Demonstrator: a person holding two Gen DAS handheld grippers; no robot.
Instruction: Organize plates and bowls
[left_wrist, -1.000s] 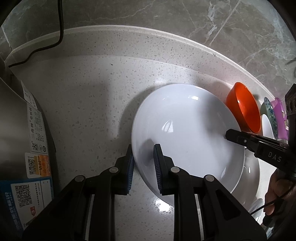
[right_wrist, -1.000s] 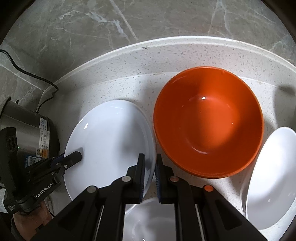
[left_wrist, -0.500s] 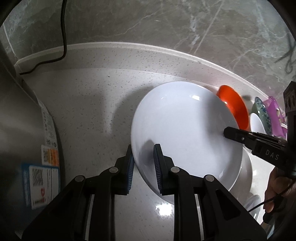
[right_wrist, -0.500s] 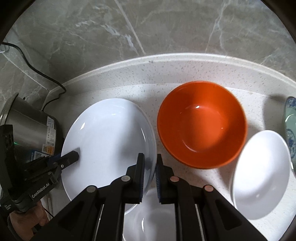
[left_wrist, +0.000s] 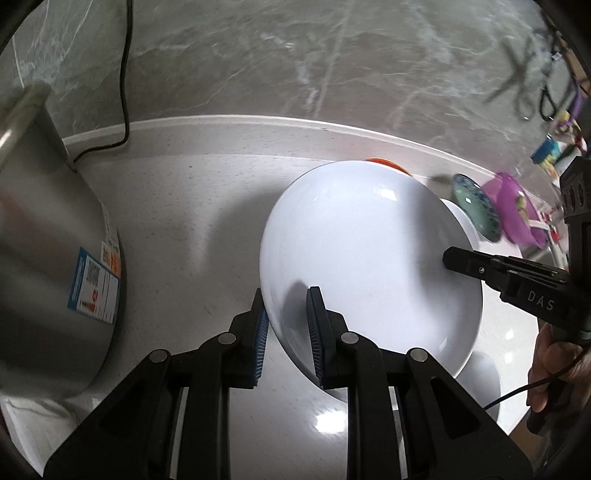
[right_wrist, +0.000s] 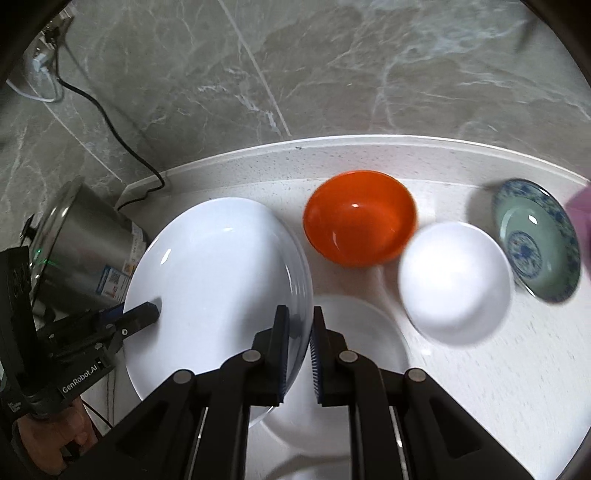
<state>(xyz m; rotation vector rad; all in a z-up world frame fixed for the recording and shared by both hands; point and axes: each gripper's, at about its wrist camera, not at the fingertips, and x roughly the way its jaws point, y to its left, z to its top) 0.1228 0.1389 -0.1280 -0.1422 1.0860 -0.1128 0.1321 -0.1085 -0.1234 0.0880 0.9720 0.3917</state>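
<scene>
Simply glossy white plate (right_wrist: 218, 273), tilted

Steel pot (right_wrist: 79, 236), black cord (right_wrist: 110, 125), speckled counter (left_wrist: 177, 221)

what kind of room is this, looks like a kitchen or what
Most likely a home kitchen counter: a speckled white countertop against a grey marble-look wall, a plugged-in steel cooker pot, and loose dishes such as an orange bowl and a blue-patterned plate.

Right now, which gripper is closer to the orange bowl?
Right. The right gripper clamps the big white plate's rim on the side facing the orange bowl; the left gripper grips the plate's far rim, beside the steel pot.
</scene>
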